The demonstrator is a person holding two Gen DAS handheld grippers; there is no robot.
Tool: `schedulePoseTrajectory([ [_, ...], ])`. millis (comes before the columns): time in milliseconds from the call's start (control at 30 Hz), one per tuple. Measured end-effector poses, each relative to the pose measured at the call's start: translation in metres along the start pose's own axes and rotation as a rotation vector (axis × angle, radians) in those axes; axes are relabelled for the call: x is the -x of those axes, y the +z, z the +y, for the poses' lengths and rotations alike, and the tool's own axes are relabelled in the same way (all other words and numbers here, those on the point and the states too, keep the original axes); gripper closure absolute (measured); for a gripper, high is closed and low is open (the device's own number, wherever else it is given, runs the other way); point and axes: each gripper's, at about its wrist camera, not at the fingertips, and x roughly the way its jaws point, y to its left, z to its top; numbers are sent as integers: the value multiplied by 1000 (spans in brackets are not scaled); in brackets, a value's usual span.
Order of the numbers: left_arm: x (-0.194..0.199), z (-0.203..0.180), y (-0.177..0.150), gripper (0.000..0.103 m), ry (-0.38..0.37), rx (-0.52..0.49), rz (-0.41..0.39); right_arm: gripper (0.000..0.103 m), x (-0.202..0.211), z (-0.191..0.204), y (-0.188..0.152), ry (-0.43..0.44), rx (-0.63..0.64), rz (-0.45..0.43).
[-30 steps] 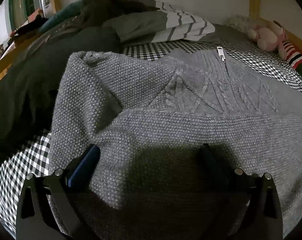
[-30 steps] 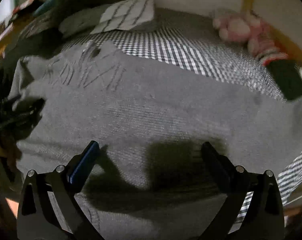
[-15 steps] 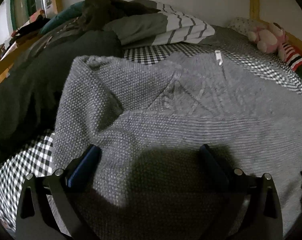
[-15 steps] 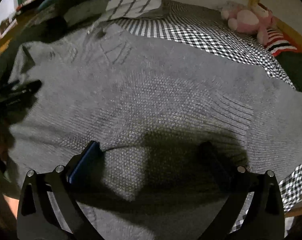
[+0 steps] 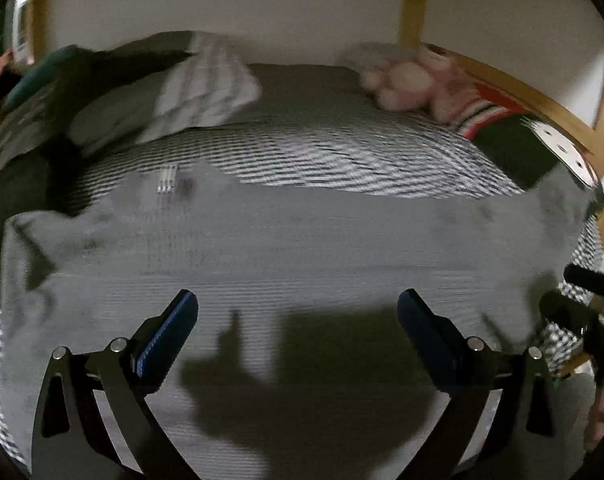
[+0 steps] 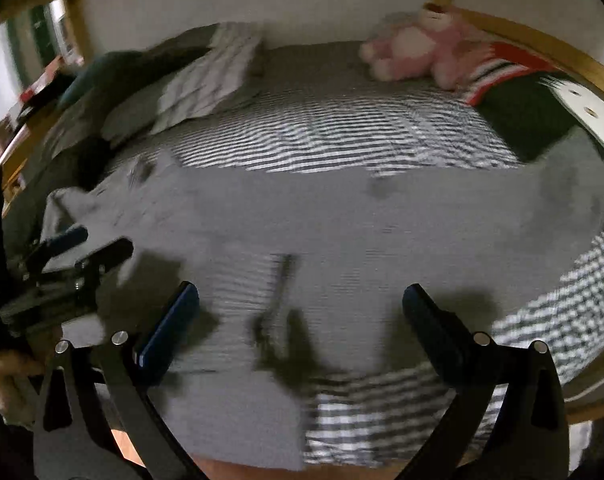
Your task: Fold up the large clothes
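Note:
A large grey knitted sweater (image 5: 302, 240) lies spread across the checked bed sheet (image 5: 342, 160); it also shows in the right wrist view (image 6: 322, 220). Its zip collar (image 5: 170, 180) points to the far left. My left gripper (image 5: 298, 320) is open and empty, held above the sweater's near part. My right gripper (image 6: 300, 312) is open and empty above the sweater's near edge. The left gripper also shows at the left of the right wrist view (image 6: 82, 248). Both views are blurred by motion.
A pink plush toy (image 6: 414, 52) and a red striped cloth (image 6: 498, 68) lie at the far right. A striped pillow (image 6: 210, 80) and dark bedding (image 5: 18, 184) lie at the far left. A wooden bed rail (image 5: 522, 92) curves along the right.
Both grippers have pulled back and up from the sweater, so more of the bed shows. Both stay open and empty. The sweater lies flatter.

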Motion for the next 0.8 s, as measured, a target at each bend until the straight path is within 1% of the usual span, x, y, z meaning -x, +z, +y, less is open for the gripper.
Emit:
schedulePoseTrajectory([
  [67,-5,-22,1,5,-29,-14,11,3,7,-24,1,-17,-27,-3],
  [167,-11,-60,3,5,-51,-58,18,3,16,-61,1,-48,-64,-15],
  [300,-20,-100,7,5,-80,-92,29,3,22,-114,1,-76,-127,-25],
  [500,-41,-168,12,5,-142,-142,46,3,21,-170,-3,-114,-183,-18],
  [567,-48,-184,11,5,-158,-160,52,3,19,-190,-6,-127,-210,-14],
  [700,-68,-222,6,5,-190,-201,52,3,11,-231,-13,-118,-305,-15],
  [767,-78,-234,2,5,-184,-215,45,3,4,-255,-16,-90,-367,-29],
  [800,-94,-243,-3,5,-177,-229,94,3,1,-262,-16,-77,-388,-35],
])
